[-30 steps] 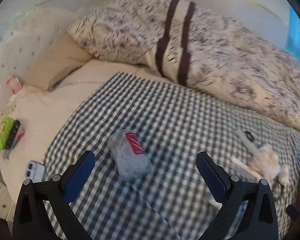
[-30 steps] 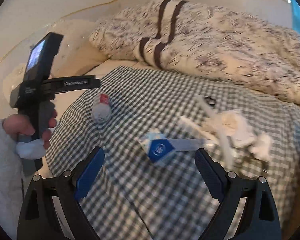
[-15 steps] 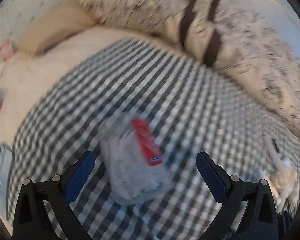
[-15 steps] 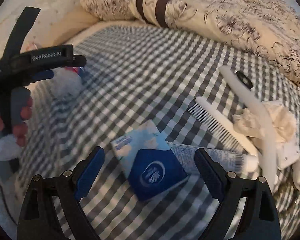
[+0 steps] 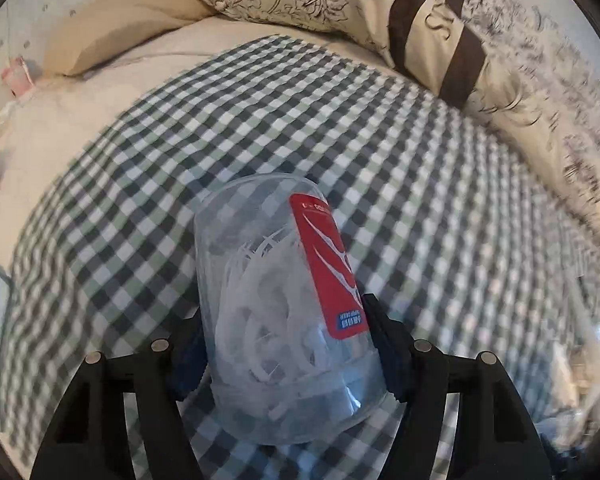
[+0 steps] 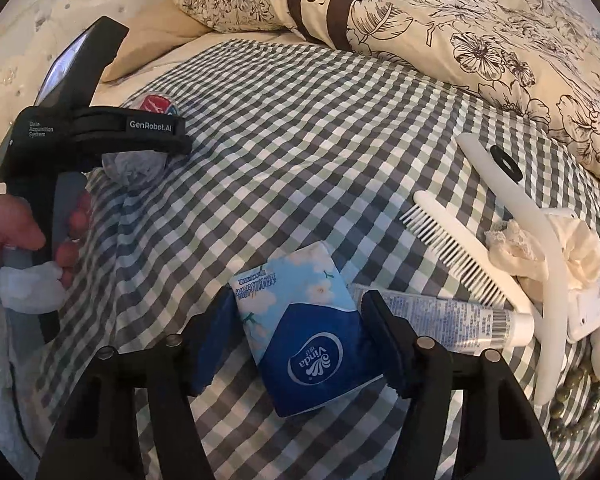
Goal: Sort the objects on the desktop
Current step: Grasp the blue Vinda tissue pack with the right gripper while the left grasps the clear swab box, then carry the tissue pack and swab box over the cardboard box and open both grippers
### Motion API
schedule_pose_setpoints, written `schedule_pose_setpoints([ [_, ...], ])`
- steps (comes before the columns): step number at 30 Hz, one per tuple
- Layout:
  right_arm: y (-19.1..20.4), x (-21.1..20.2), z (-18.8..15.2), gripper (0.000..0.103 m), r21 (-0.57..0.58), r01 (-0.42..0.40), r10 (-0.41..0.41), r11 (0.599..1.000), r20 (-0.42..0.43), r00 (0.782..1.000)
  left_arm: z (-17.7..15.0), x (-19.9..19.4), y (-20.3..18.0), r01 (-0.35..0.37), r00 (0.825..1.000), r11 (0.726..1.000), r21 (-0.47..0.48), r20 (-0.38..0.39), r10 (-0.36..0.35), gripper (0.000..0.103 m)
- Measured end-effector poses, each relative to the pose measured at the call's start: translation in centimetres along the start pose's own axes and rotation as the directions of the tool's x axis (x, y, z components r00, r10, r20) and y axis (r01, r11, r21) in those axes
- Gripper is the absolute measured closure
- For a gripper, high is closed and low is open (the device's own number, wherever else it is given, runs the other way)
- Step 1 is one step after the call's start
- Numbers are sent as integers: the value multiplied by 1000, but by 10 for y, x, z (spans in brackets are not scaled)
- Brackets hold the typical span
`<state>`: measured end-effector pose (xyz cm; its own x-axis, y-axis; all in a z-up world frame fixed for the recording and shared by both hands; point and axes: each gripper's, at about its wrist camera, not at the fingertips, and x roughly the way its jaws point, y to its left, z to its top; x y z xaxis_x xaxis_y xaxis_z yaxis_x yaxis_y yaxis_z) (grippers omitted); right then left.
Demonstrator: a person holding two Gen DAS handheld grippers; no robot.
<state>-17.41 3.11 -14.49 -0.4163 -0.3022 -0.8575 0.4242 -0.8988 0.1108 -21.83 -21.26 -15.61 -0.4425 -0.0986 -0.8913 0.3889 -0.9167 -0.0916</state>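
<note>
The clear plastic jar with a red label, full of white floss picks, lay on its side on the checked cloth, toward the cloth's left edge. It sat squarely between the fingers of the left gripper, whose blue pads pressed against both its sides, closed down to the jar's width. In the right wrist view the same jar showed under that gripper's black body, held by a hand.

Nearer the cloth's front edge, the blue tissue pack lay flat between the fingers of the right gripper, gripped on both sides. Just beside it to the right lay a tube, then a white comb, a long white curved piece and cream fabric. A floral duvet was bunched along the far edge.
</note>
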Motion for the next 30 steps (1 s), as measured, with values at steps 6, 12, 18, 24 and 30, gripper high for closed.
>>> schedule_pose_setpoints([
  [6,2,-28,-1,40,13,-53,52,999,61,997,6,-29,5,52,996,999,-12,70,-51,38],
  [12,-2,-80,-4,41,6,-71,70,997,135,988,-13,-87,-21,42,981,990,131,182,-66,38],
  [18,-23,-138,-20,41,58,-41,29,997,199,979,-48,-137,-57,119,959,963,242,224,-175,38],
  [24,-80,-199,-54,41,212,-12,-35,977,215,976,-96,-191,-118,218,934,901,374,189,-304,38],
  [30,-143,-280,-102,41,355,105,-207,929,260,943,-149,-243,-202,307,896,778,547,110,-431,38],
])
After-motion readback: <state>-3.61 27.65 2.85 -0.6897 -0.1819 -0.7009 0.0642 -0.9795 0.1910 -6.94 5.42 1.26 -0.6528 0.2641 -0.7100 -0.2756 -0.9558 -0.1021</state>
